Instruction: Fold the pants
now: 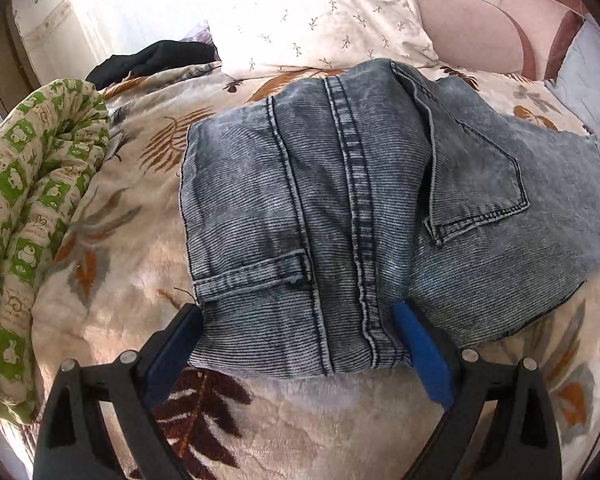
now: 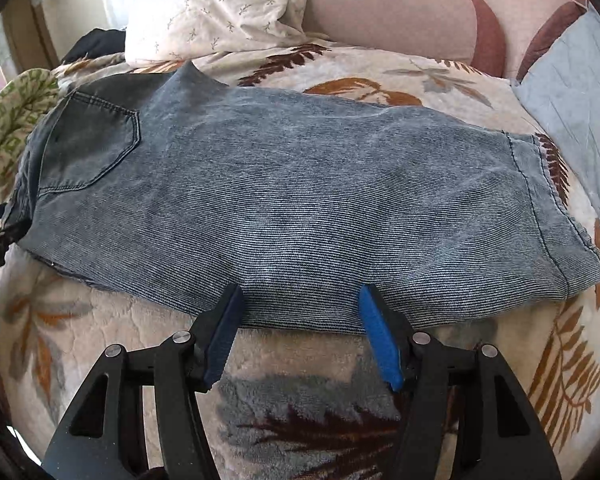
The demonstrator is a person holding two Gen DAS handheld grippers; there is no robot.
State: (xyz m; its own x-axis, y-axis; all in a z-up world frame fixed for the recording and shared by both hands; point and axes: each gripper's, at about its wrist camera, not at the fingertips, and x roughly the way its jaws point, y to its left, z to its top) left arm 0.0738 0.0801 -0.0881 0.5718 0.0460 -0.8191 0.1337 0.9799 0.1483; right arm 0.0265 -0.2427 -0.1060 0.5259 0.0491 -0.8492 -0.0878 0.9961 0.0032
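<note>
I have the jeans [image 2: 284, 204] lying lengthwise-folded on the leaf-print blanket [image 2: 340, 400], left gripper [image 1: 300, 316] and right gripper [image 2: 298, 300] both spread wide astride the near edge, gripping nothing, ready to pinch it.

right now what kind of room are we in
Most likely a bedroom: the jeans lie on a bed covered by a plush leaf-print blanket, with a white pillow at its head and a rolled green-patterned quilt along one side.
</note>
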